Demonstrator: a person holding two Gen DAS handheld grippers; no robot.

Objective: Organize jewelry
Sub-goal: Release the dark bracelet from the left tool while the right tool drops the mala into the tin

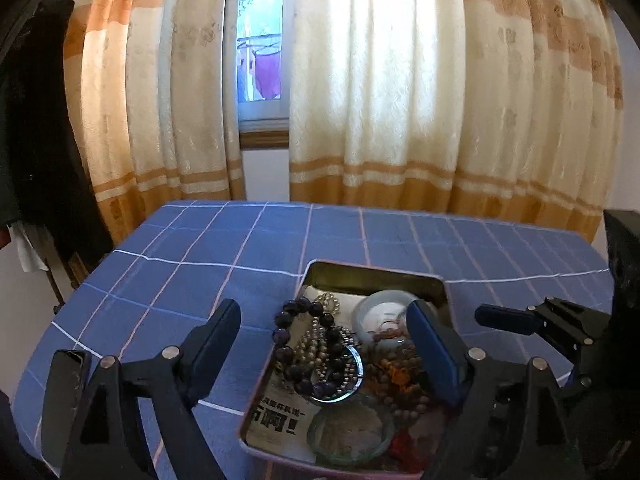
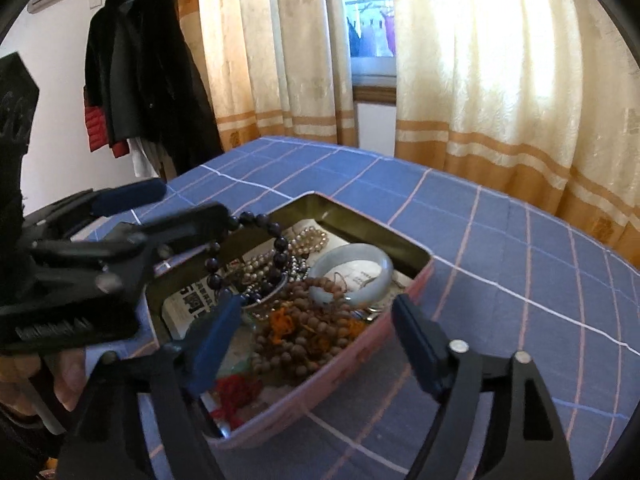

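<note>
A pink tin (image 1: 376,274) (image 2: 344,364) on the blue checked cloth holds the jewelry. In it lie a dark purple bead bracelet (image 1: 298,360) (image 2: 280,246), pearl strands (image 1: 316,346) (image 2: 310,238), a pale jade bangle (image 1: 362,314) (image 2: 386,274), brown wooden beads (image 1: 400,376) (image 2: 304,332) and a red tassel (image 2: 236,392). My left gripper (image 1: 324,330) (image 2: 192,200) hangs open over the tin's left half, gripping nothing. My right gripper (image 2: 316,330) is open above the tin's near corner, and one of its fingers (image 1: 504,318) shows at the right of the left wrist view.
A printed paper (image 1: 276,420) lines the tin, and a small glass dish (image 1: 352,432) sits at its near end. The table (image 1: 240,248) backs onto cream and orange curtains (image 1: 400,120). Dark coats (image 2: 140,72) hang at the left. A hand (image 2: 68,376) holds the left gripper.
</note>
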